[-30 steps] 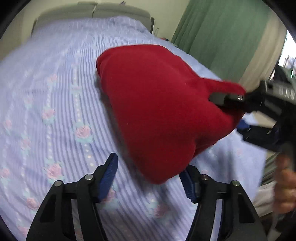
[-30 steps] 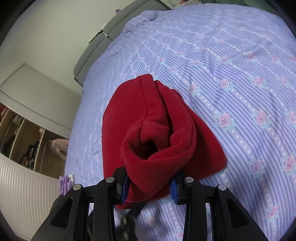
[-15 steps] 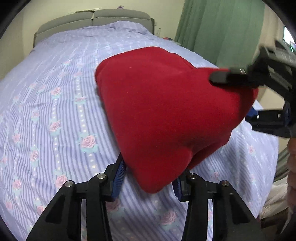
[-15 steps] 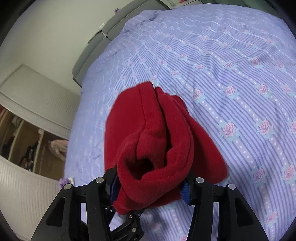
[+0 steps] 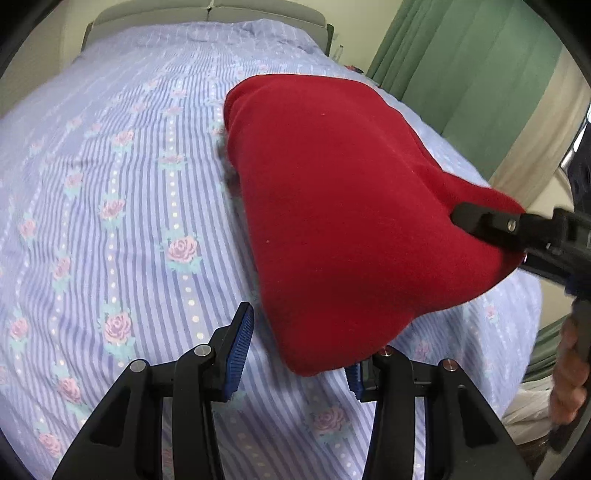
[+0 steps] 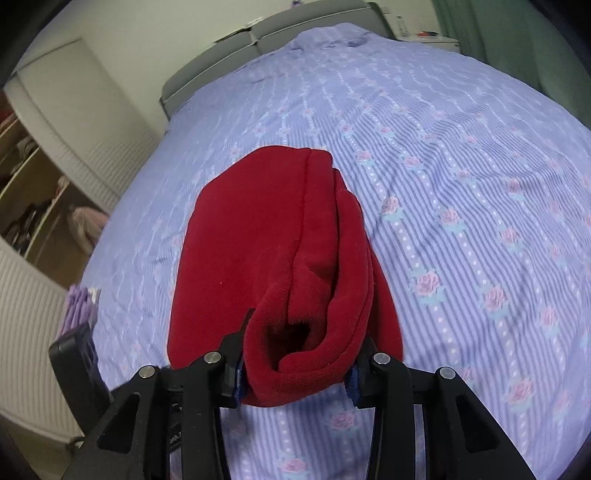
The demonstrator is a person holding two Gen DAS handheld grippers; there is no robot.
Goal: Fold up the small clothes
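A red fleece garment [image 5: 340,206] lies folded into a thick bundle on the bed, its near end lifted. My right gripper [image 6: 293,373] is shut on the bundle's near end [image 6: 295,347], with several layers bunched between its blue pads. In the left wrist view the right gripper [image 5: 517,236] holds the garment's right corner. My left gripper [image 5: 295,354] is open; the garment's lower corner hangs between its fingers without being pinched. Its left pad [image 5: 240,347] stands apart from the cloth.
The bed has a lilac striped sheet with roses [image 5: 122,229] and a grey headboard [image 5: 207,14]. Green curtains [image 5: 461,74] hang on the right. A white radiator [image 6: 29,332] and open shelves [image 6: 33,192] stand beside the bed.
My left gripper has opened and let go of the garment's lower corner. The right gripper keeps its hold and has moved the bundle's end lower and nearer the bed.
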